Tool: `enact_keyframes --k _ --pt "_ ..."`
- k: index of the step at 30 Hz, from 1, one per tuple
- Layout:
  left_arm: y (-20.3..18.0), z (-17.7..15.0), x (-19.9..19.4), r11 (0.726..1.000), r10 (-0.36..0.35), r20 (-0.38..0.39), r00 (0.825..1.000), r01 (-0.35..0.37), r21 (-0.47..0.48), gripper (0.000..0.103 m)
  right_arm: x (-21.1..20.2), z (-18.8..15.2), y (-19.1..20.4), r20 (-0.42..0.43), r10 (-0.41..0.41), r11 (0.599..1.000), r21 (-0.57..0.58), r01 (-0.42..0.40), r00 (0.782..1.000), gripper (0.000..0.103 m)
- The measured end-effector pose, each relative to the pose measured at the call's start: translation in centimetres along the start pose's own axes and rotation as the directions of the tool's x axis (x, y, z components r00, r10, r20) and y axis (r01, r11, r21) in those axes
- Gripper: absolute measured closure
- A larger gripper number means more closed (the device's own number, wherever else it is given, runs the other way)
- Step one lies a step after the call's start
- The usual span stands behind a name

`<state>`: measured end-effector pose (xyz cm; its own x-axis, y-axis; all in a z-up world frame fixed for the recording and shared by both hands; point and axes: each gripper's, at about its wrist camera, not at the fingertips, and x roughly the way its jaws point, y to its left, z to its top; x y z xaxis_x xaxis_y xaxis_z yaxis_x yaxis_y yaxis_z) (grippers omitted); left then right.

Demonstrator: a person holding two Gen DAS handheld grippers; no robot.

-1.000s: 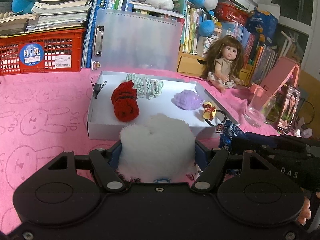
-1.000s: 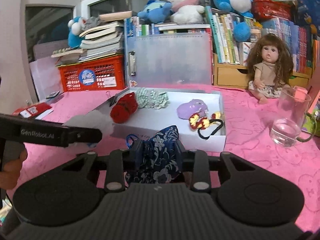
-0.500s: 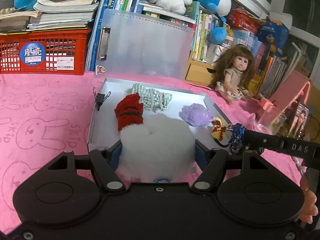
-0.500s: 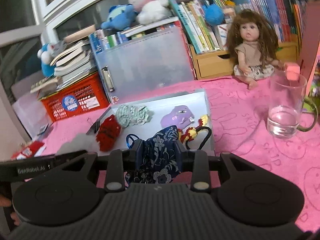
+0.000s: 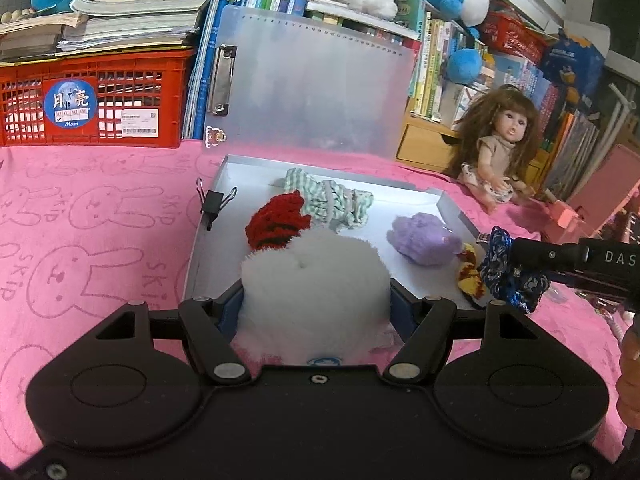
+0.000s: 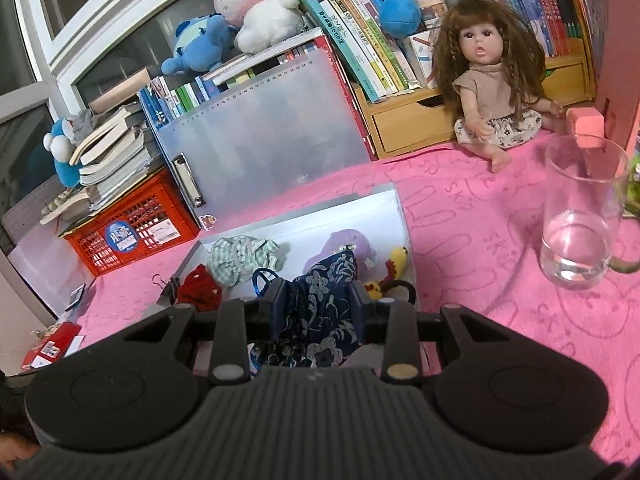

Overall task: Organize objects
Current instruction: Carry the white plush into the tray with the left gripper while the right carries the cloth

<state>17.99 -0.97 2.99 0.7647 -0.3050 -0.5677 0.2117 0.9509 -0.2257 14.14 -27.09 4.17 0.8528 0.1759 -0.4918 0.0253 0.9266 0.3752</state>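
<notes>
My left gripper is shut on a white fluffy scrunchie and holds it over the front edge of a shallow grey box. My right gripper is shut on a navy floral scrunchie, also seen in the left wrist view, over the box's front right corner. In the box lie a red scrunchie, a green checked scrunchie, a purple scrunchie and a yellow-red hair tie.
A pink cloth covers the table. A black binder clip sits on the box's left wall. A glass of water stands right, a doll behind it. A red crate, clear folder and books line the back.
Both grippers have moved forward and up over the box with their scrunchies. The right gripper has tilted and now sits above the box's front right corner.
</notes>
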Motion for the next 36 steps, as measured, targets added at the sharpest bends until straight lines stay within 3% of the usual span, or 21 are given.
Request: enact_keyframes --k 18,36 --pt "0.2 0.8 4.0 0.999 0.042 -0.003 0.999 -0.042 -0.008 0.034 4.2 0.3 0.3 -0.031 -0.018 1.000 -0.001 0.018 0.999 0.066" --pt "0.7 1.8 7.5 0.992 0.124 -0.005 0.992 -0.124 -0.030 0.035 7.1 1.1 1.0 -0.003 -0.014 0.999 -0.043 0.014 1.000 0.065"
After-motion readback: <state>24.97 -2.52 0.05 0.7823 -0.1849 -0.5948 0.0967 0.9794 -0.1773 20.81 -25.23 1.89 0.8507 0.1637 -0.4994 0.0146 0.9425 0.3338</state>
